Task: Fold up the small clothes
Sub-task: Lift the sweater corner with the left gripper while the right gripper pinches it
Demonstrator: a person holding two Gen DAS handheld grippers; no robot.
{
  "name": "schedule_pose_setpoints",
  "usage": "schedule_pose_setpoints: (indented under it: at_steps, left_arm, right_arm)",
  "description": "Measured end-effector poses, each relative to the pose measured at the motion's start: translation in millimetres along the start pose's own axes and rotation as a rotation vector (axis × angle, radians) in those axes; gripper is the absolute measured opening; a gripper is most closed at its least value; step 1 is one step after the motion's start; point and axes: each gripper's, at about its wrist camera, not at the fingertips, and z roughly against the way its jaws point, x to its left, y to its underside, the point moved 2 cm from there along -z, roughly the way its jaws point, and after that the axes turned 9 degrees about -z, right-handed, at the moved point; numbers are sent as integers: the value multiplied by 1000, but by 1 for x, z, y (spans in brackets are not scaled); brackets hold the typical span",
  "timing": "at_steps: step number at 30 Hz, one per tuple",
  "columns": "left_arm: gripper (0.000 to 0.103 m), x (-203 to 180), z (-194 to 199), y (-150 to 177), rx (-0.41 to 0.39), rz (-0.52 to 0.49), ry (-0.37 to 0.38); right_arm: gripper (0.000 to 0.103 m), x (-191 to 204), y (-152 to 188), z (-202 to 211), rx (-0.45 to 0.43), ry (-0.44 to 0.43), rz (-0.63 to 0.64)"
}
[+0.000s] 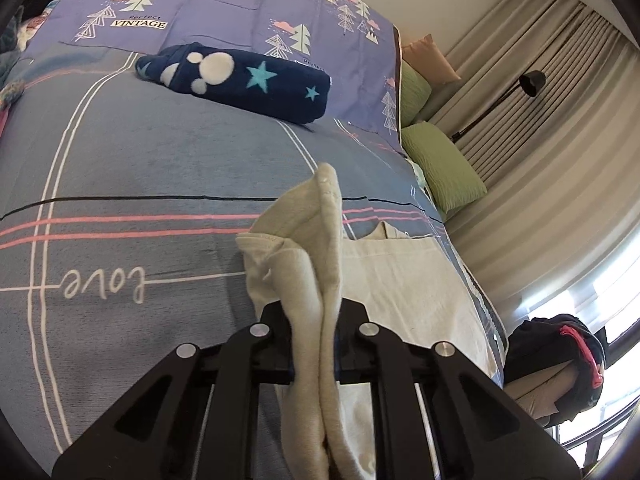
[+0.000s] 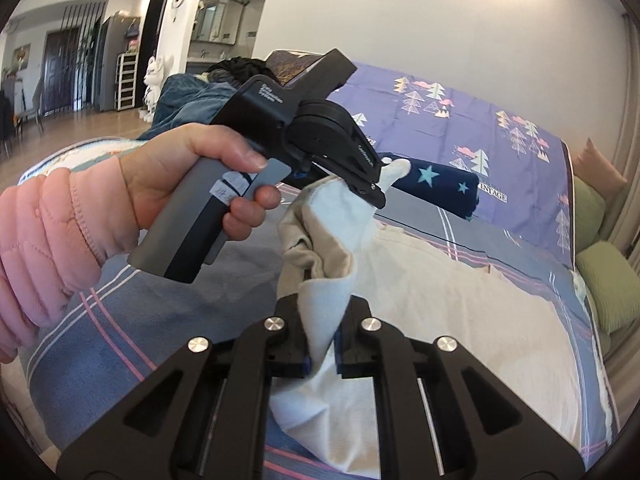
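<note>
Left gripper (image 1: pixel 314 344): jaws closed on a bunched fold of the cream garment (image 1: pixel 400 280), cloth standing up between the fingers (image 1: pixel 276 320) and trailing below them. Right gripper (image 2: pixel 323 344): jaws likewise clamped on a pale fold of the same garment, the cloth rising from its fingers (image 2: pixel 362 344) toward the left gripper, which in the right wrist view appears as a black-and-grey tool pinching an upper corner of the cloth. Hand (image 2: pixel 188 176): wrapped round the grey handle of that left tool, with a pink quilted sleeve (image 2: pixel 44 236) at the wrist. Garment: cream, partly lifted at the two gripped points, the remainder spread flat on the bed (image 1: pixel 140 160). Bed cover: blue-grey with white, pink and black lines and the word "love". Farther back: a navy roll (image 1: pixel 240 80) of fabric with white dots and teal stars, lying on the bed at the edge of a purple sheet (image 1: pixel 240 12) printed with trees. Beside the bed: green pillows (image 1: pixel 444 168), a pink pillow, striped curtains (image 1: pixel 540 140), a black lamp (image 1: pixel 530 80).
</note>
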Motion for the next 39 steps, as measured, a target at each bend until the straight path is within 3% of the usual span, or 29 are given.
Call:
schedule_pose_setpoints:
  at_steps: [7, 20, 26, 36, 39]
  left_arm:
    - [11, -23, -14, -20, 45, 14, -65]
    - [11, -113, -79, -51, 115, 14, -117]
    - [11, -163, -127, -54, 179, -53, -125]
    - [11, -236, -205, -40, 278, -160, -86]
    - [11, -251, -226, -35, 307, -193, -111]
  right_arm:
    - [8, -38, -3, 12, -12, -28, -133]
    - [8, -145, 18, 44, -57, -50, -416]
    - [8, -193, 43, 58, -60, -52, -548]
    - [8, -255, 86, 84, -57, 32, -675]
    - [8, -272, 99, 86, -38, 42, -723]
